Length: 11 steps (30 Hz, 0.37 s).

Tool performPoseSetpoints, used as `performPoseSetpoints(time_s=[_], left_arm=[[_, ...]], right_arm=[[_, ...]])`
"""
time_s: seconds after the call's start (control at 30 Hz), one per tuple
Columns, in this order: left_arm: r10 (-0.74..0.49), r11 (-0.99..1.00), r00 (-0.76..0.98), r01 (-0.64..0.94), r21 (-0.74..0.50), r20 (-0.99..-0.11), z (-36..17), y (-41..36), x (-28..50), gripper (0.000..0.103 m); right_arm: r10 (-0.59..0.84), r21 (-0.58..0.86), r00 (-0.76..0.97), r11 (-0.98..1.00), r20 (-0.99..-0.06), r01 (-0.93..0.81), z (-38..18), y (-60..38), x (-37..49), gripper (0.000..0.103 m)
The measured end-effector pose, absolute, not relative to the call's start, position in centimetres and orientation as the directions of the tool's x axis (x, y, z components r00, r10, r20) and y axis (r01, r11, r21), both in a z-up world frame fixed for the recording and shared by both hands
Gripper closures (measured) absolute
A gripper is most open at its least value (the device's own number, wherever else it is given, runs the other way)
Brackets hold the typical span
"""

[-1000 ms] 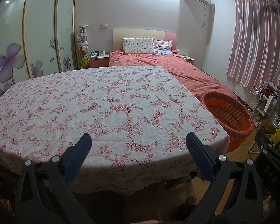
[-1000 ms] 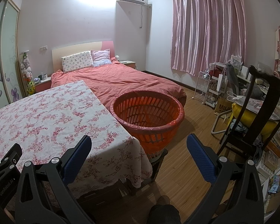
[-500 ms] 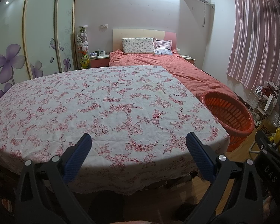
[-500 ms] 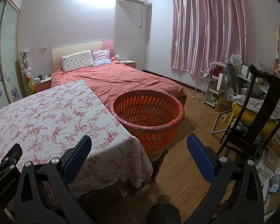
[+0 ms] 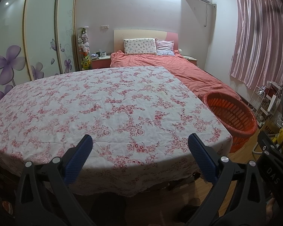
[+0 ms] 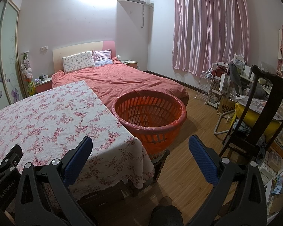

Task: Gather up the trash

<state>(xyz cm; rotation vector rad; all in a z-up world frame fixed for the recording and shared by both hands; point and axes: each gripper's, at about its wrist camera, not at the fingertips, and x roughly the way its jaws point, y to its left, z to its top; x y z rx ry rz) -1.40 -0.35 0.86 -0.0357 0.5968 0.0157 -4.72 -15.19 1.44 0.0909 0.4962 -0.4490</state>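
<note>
While both our hand-held grippers, left and right, gape empty, the basket sits nearer the right one.

Your left gripper, its two blue-padded black fingers spread wide with nothing between them, hovers over the near edge of a table draped in a white cloth with pink flowers. A round orange slatted plastic basket stands just beside the table's right edge, before a bed with a salmon-red quilt.
</note>
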Motion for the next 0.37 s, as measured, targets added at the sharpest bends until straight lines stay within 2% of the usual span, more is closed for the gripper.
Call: performPoseSetpoints(time_s=[0.37], left_arm=[[0.002, 0.999, 0.826, -0.023, -0.03, -0.563, 0.89, -0.29, -1.36, 0.004]], right_arm=[[-0.395, -0.023, 0.784, 0.899, -0.479, 0.438, 1.38, -15.12, -4.72, 0.002]])
